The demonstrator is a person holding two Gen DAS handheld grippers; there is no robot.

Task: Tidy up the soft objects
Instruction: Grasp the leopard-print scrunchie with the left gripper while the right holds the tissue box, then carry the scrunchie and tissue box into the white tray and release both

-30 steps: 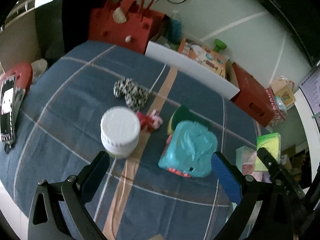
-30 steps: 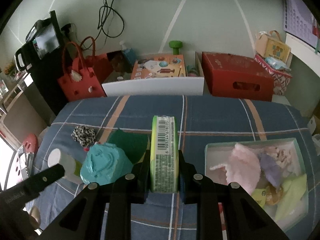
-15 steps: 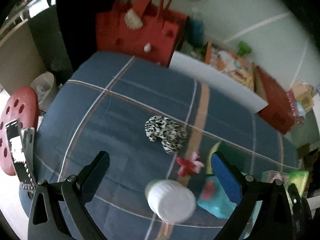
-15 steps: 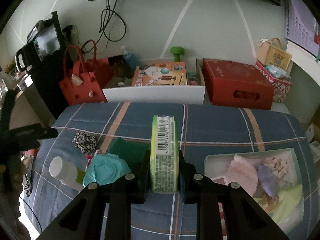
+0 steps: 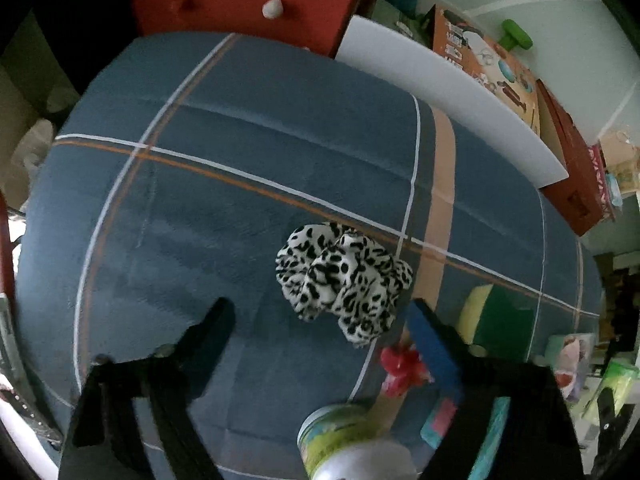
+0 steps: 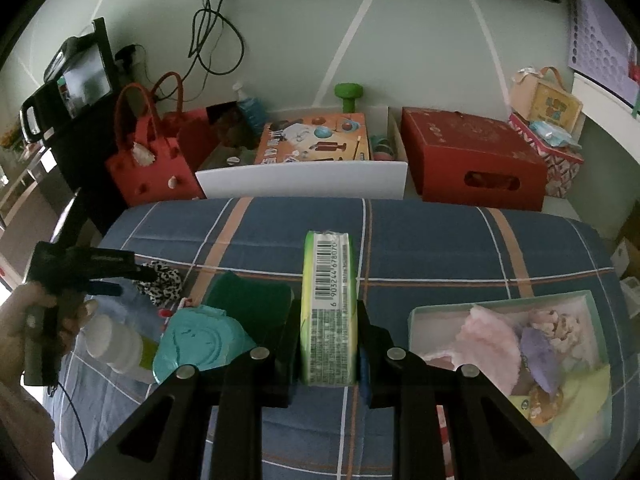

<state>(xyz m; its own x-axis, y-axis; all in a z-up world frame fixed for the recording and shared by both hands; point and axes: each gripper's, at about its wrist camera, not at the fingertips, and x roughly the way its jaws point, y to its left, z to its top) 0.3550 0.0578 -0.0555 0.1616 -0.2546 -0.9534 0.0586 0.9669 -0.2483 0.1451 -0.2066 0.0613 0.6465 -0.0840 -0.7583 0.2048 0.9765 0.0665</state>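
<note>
The leopard-print scrunchie (image 5: 344, 276) lay on the blue plaid cloth (image 5: 240, 208) of the tabletop, just where a white line crossed the tan stripe. My left gripper (image 5: 320, 312) hung over it, pointing steeply down, with its jaws closing. The scrunchie sat ahead of the two fingers and partly between their tips, and neither pad pressed on it. In the right wrist view I saw the same left gripper (image 6: 120, 280) from the side, held by a hand (image 6: 36, 320), with its tips at the scrunchie (image 6: 162, 282).

Just beside the scrunchie, towards me, lay a small red bow (image 5: 400, 368). Below that stood a white-capped bottle (image 5: 348, 444), its cap blurred at the frame's lower edge. A green and yellow sponge (image 5: 496, 320) lay to the right of the scrunchie, and a teal pouch (image 6: 200, 344) rested against that sponge on the near side.

My right gripper (image 6: 328, 340) was clamped narrow on a green tissue pack (image 6: 328, 312), which stood on edge between the pads with its barcode facing up. To the right of it sat a pale green box (image 6: 600, 320) on the cloth, with pink, purple and yellow soft items inside.

Beyond the tabletop's far edge I saw a white board (image 6: 304, 180), a red bag (image 6: 152, 168) and a red carton (image 6: 472, 160).
</note>
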